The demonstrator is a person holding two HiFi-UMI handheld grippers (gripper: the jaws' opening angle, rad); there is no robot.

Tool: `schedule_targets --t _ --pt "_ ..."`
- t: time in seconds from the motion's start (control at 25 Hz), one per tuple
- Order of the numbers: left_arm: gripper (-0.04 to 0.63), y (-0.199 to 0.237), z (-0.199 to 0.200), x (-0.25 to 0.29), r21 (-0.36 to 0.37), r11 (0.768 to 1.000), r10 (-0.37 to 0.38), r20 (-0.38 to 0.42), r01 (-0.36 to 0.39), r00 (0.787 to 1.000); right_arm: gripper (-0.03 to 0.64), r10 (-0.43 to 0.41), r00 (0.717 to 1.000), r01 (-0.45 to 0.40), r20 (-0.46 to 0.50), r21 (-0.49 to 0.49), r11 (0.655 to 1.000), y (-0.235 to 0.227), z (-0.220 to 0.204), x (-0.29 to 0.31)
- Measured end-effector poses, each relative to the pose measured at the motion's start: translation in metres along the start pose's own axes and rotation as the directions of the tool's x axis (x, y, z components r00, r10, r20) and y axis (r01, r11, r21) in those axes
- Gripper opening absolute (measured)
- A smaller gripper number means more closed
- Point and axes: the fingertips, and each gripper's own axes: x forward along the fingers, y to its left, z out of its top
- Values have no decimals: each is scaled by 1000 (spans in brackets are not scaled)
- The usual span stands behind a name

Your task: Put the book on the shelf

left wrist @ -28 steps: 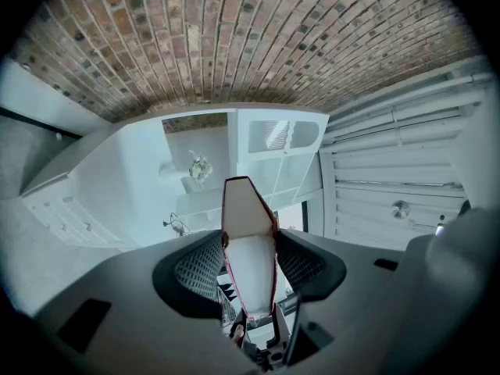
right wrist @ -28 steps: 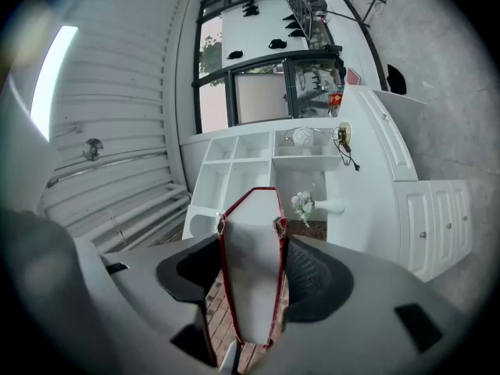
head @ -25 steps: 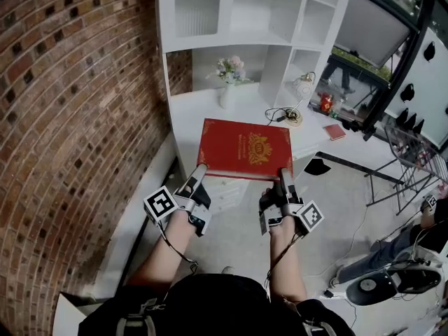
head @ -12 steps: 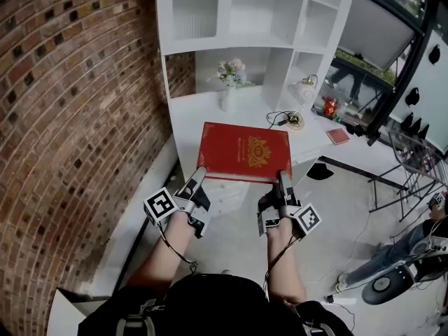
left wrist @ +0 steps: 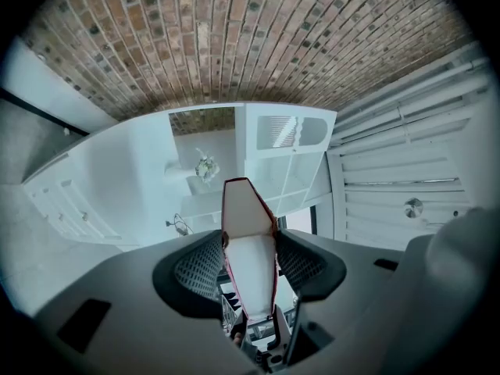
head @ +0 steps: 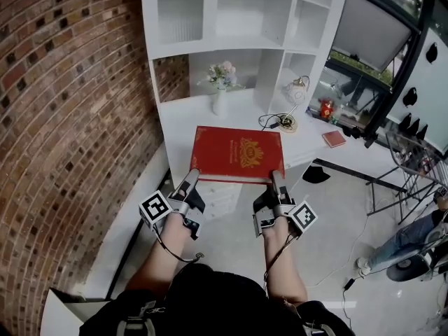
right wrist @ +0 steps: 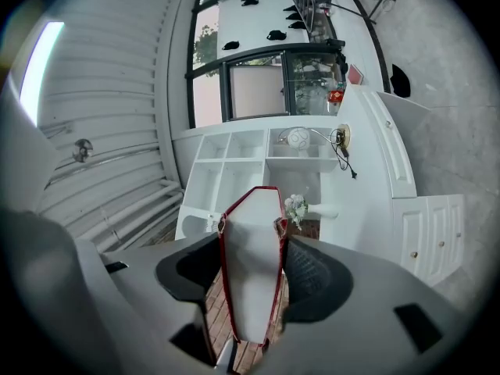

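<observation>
A large red book (head: 236, 153) with a gold crest lies flat in the air between both grippers, over the near edge of the white shelf unit's counter (head: 183, 121). My left gripper (head: 194, 176) is shut on the book's near left corner, my right gripper (head: 275, 178) on its near right corner. In the left gripper view the book's white page edge (left wrist: 248, 256) stands pinched between the two dark pads. The right gripper view shows the same edge (right wrist: 251, 280) clamped between its pads. Open white shelf compartments (head: 236, 12) rise behind the counter.
On the counter stand a white vase of flowers (head: 221, 82), a white lamp (head: 296, 89) with a cord, a small red item (head: 325, 108) and a small red book (head: 334, 138). A brick wall (head: 63, 117) runs along the left. Black metal racks (head: 409, 152) stand at the right.
Both grippers and the book have shifted slightly left and toward the shelf unit together. The grip on the book looks the same.
</observation>
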Motion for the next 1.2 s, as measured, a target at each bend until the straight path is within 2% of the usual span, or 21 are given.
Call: schedule_targets --t 0.24,0.36,0.6,0.92,1.04,1.2 --pt "229 5 -5 10 6 1000 3 15 -3 1000 259 4 1000 -4 -12 15 1000 -7 12 9" --pt "229 11 -5 18 18 999 31 12 -31 999 259 11 1000 -11 -18 14 1000 -10 19 16" --pt "229 15 -2 48 19 999 -26 17 26 1000 259 28 999 -28 -26 -1 1000 -13 38 39" --pt "229 34 6 115 24 999 -41 20 41 999 259 36 999 -37 -34 -22 999 -27 81 89" --pt "229 45 6 140 18 997 -73 10 73 997 259 47 998 -48 -31 -31 998 -38 98 110" --pt "229 50 16 187 3 998 -67 28 67 997 259 41 998 -42 -55 -35 998 -44 125 156"
